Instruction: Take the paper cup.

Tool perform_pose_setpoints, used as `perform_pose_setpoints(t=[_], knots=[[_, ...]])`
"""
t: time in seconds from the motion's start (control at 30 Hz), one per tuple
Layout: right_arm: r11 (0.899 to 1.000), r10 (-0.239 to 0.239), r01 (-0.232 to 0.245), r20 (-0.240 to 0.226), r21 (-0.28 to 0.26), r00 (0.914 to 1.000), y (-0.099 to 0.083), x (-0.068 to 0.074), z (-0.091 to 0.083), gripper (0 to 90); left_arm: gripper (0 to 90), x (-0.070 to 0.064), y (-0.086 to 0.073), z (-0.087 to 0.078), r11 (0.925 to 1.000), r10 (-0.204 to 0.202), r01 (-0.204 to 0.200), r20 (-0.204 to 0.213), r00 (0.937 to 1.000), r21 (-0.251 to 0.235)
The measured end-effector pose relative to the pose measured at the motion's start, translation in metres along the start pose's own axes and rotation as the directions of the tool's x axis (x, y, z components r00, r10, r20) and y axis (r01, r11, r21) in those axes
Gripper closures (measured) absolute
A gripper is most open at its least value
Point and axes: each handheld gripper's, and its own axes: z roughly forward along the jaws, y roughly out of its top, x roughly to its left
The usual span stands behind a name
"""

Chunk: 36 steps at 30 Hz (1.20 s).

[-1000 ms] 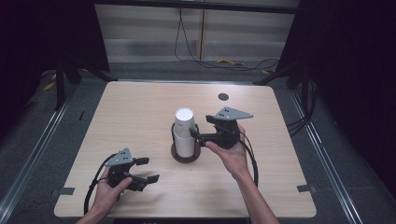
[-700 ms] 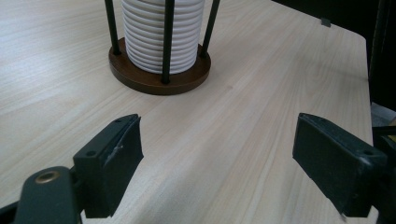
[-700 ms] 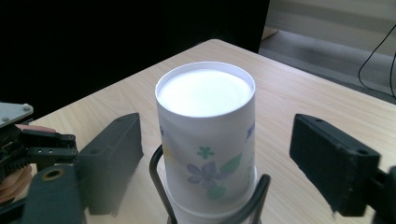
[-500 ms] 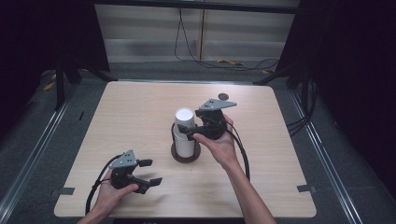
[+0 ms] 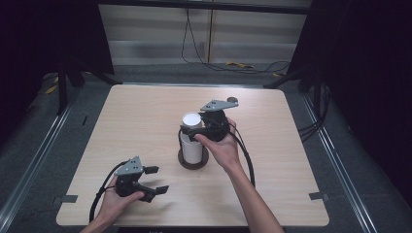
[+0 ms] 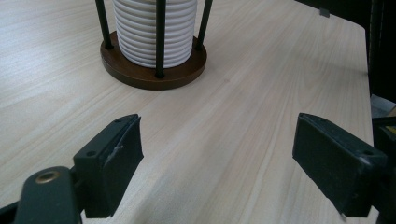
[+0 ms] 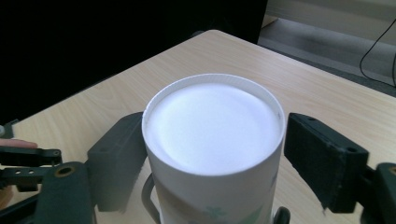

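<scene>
So the stack of white ribbed paper cups (image 5: 191,136) sits in a round brown wooden holder with thin black rods (image 5: 193,160) at table centre. Right gripper (image 5: 194,132) straddles the top cup, jaws apart, not pinching. Left gripper (image 5: 156,179) rests around 7 o'clock of it, jaws wide apart, holding nothing.

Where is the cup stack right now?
High view: the cup stack stands mid-table in its wooden holder, with the right gripper around its top.

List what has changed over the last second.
The right hand-held gripper has moved up from the holder's side to the top of the cup stack, jaws open around the top cup. The left hand-held gripper shifted slightly, open. The wooden holder stayed put.
</scene>
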Motion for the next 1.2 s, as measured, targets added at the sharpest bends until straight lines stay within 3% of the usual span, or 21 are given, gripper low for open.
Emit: perform_pose_setpoints(t=[0.27, 0.47, 0.93, 1.2], knots=[[1.0, 0.022, -0.022, -0.016, 0.013, 0.9996, 0.002, 0.0, 0.006, 27.2, 15.9, 0.001, -0.001, 0.0, 0.9999, -0.008, 0.008, 0.002, 1.0, 0.01], [1.0, 0.005, -0.005, -0.001, 0.016, 1.0, 0.003, 0.002, 0.007, 32.6, 15.9, 0.0, -0.001, 0.0, 0.9999, -0.005, 0.005, 0.004, 1.0, 0.011], [1.0, -0.008, 0.008, -0.013, 0.001, 0.9999, 0.005, 0.0, 0.003, 33.4, 15.9, -0.001, -0.002, 0.002, 0.9998, -0.002, 0.001, 0.014, 0.9999, 0.017], [0.999, 0.008, -0.009, -0.032, -0.043, 0.9995, 0.007, -0.002, -0.003, 33.8, 16.0, -0.001, -0.002, 0.003, 0.9998, 0.001, -0.002, 0.013, 0.9999, 0.022]])
